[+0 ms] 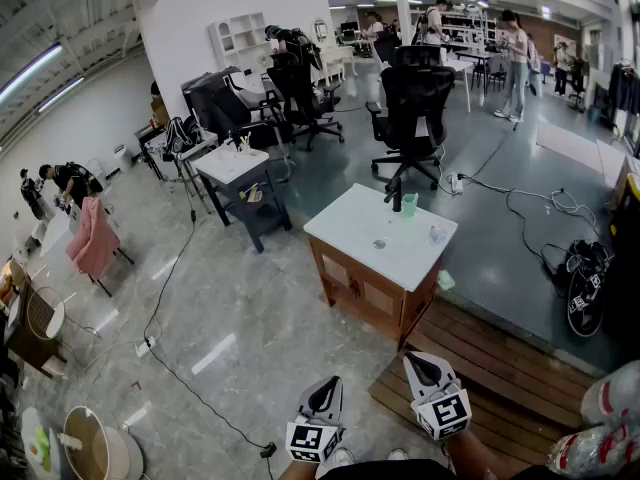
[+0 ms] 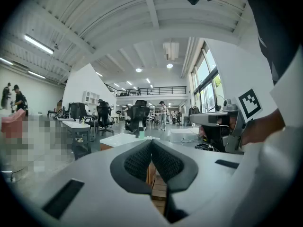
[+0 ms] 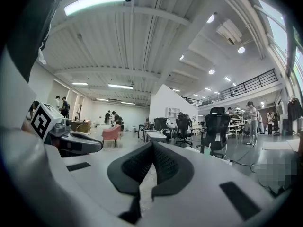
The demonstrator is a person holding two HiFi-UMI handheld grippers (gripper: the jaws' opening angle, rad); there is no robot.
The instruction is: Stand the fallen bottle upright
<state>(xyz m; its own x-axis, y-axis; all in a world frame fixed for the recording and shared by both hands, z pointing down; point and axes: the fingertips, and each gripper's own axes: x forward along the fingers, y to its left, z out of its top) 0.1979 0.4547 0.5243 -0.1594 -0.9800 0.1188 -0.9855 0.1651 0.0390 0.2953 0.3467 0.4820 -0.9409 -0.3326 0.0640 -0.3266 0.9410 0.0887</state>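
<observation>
A wooden cabinet with a white top (image 1: 375, 236) stands in the middle of the head view, a few steps ahead of me. On it are a black faucet (image 1: 394, 196), a green cup (image 1: 410, 204) and a small clear bottle (image 1: 438, 234) near the right edge, too small to show how it lies. My left gripper (image 1: 324, 386) and right gripper (image 1: 418, 362) are low in front of me, far short of the cabinet. Both are shut with nothing between the pads. The left gripper (image 2: 151, 143) faces the cabinet (image 2: 124, 139); the right gripper (image 3: 152, 145) points level into the hall.
A wooden platform (image 1: 500, 378) lies under and beside the cabinet. A black office chair (image 1: 415, 98) stands behind it, with cables (image 1: 530, 208) on the floor to the right. A grey table (image 1: 235, 168) and a pink chair (image 1: 92, 238) are at the left. People stand in the background.
</observation>
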